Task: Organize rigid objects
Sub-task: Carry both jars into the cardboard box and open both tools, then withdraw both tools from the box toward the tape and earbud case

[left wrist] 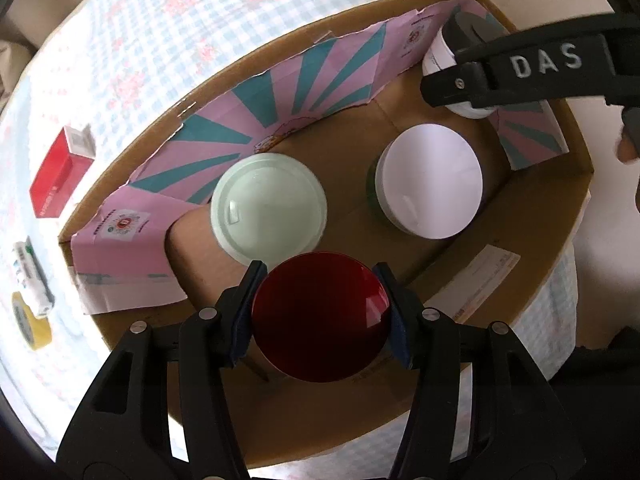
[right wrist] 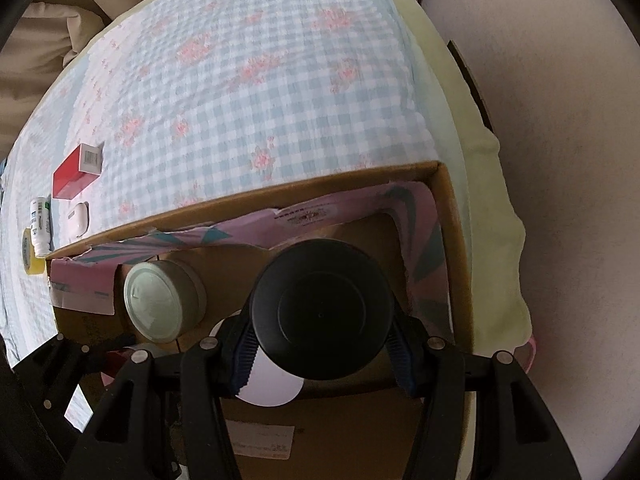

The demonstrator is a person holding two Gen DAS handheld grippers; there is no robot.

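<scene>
My left gripper [left wrist: 320, 304] is shut on a jar with a dark red lid [left wrist: 320, 316], held over the near part of the cardboard box [left wrist: 560, 216]. My right gripper [right wrist: 320, 332] is shut on a white jar with a black lid [right wrist: 322, 308] at the box's far right corner [right wrist: 452, 208]; it also shows in the left wrist view [left wrist: 444, 52]. Inside the box stand a pale green-lidded jar [left wrist: 268, 210] and a white-lidded jar [left wrist: 430, 182].
The box is lined with pink and teal paper [left wrist: 280, 100]. On the checked cloth [right wrist: 260, 80] left of the box lie a red carton [left wrist: 56, 180], a small white bottle [left wrist: 32, 280], a yellow tape roll [left wrist: 30, 326] and a small white case [right wrist: 78, 220].
</scene>
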